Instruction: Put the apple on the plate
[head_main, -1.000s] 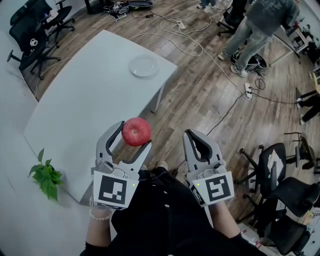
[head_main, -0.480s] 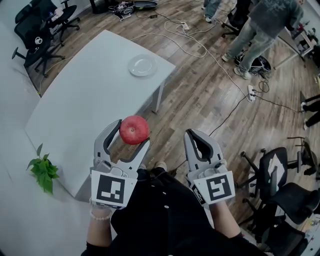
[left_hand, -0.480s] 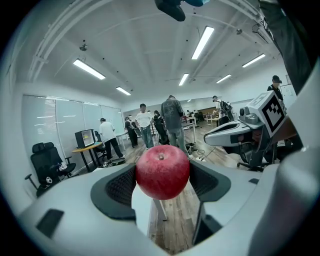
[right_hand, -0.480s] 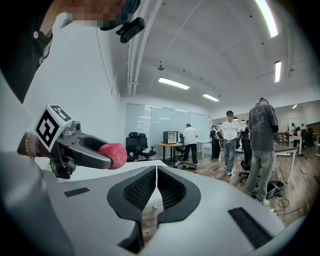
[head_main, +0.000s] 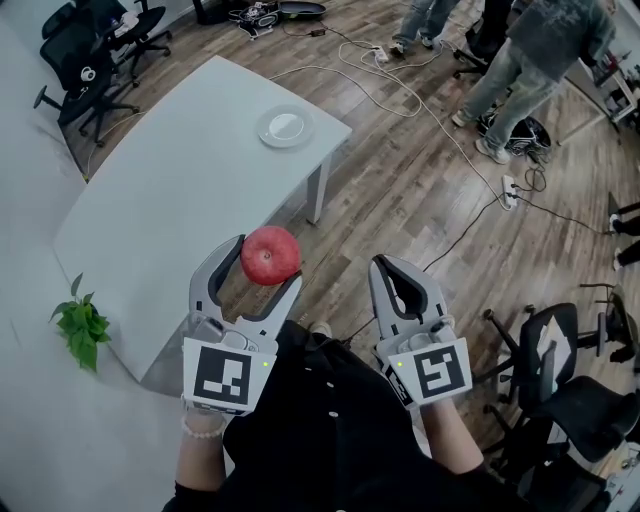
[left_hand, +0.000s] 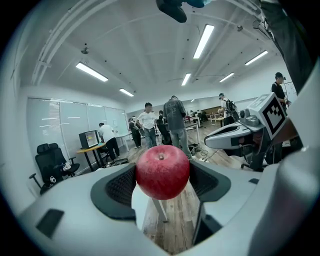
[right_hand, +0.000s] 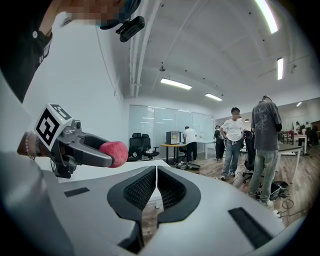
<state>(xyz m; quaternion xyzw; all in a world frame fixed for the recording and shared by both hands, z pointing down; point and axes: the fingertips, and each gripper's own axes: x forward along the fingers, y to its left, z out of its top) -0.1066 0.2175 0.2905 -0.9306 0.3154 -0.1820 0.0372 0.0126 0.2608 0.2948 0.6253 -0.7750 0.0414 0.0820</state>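
A red apple (head_main: 270, 254) is clamped between the jaws of my left gripper (head_main: 258, 264), held in the air over the near end of the white table (head_main: 170, 190). In the left gripper view the apple (left_hand: 162, 171) fills the gap between the two dark pads. The white plate (head_main: 285, 126) sits empty at the table's far end, well ahead of the apple. My right gripper (head_main: 398, 285) hangs beside the left one over the floor, jaws pressed together with nothing in them (right_hand: 156, 189). The right gripper view also shows the apple (right_hand: 114, 152) in the left gripper.
A small green plant (head_main: 80, 325) lies at the near left by the table. Cables (head_main: 400, 95) run across the wooden floor. People (head_main: 535, 60) stand at the far right. Office chairs (head_main: 85, 60) are at the far left and others (head_main: 560, 390) at the near right.
Both grippers keep their pose and the left still holds the apple. The table and plate have drifted slightly right and lower in the head view.
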